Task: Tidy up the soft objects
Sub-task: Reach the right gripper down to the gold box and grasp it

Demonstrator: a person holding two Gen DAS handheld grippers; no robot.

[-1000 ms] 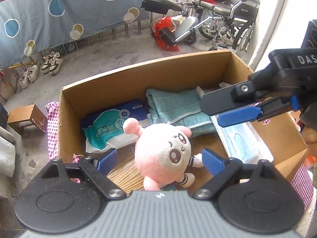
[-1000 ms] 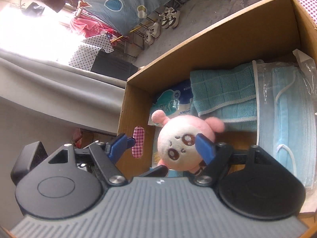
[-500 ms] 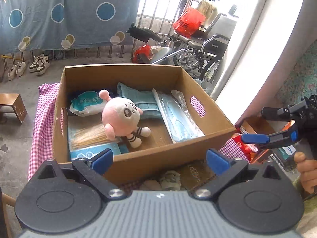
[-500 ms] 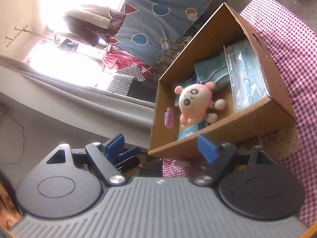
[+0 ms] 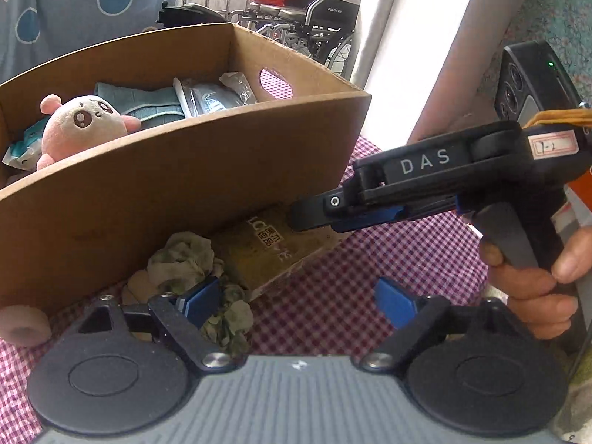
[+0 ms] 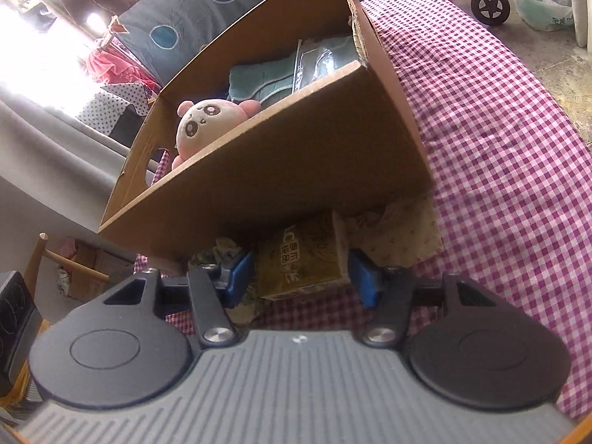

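on a checked cloth [image 6: 492, 118], against the near wall of a cardboard box [image 5: 177, 192], lie a yellowish tissue pack [image 6: 299, 259] and a crumpled greenish rag [image 5: 181, 262], the rag just left of the pack and touching it. right gripper [image 6: 300, 272] is low at the pack: its jaws have just been closing and now sit either side of the pack's near end, blue pads [image 6: 240, 270] close against its sides; whether they press it cannot be told. from the left wrist view the same gripper [image 5: 314, 216] reaches in from the right, its tip over the pack, a hand [image 5: 536, 281] on its handle. left gripper [image 5: 296, 301] has jaws wide apart, having narrowed a little; its left pad [image 5: 199, 301] rests in the rag's folds, its right pad [image 5: 396, 301] over bare cloth, nothing clamped. inside the box: a pink plush [image 5: 79, 125] at the left, a teal towel [image 5: 148, 105] behind it, a bag of blue masks [image 5: 211, 98] to the right, a wipes pack [image 5: 22, 146] at far left. a pale roll [image 5: 24, 323] sits at the box's left corner.
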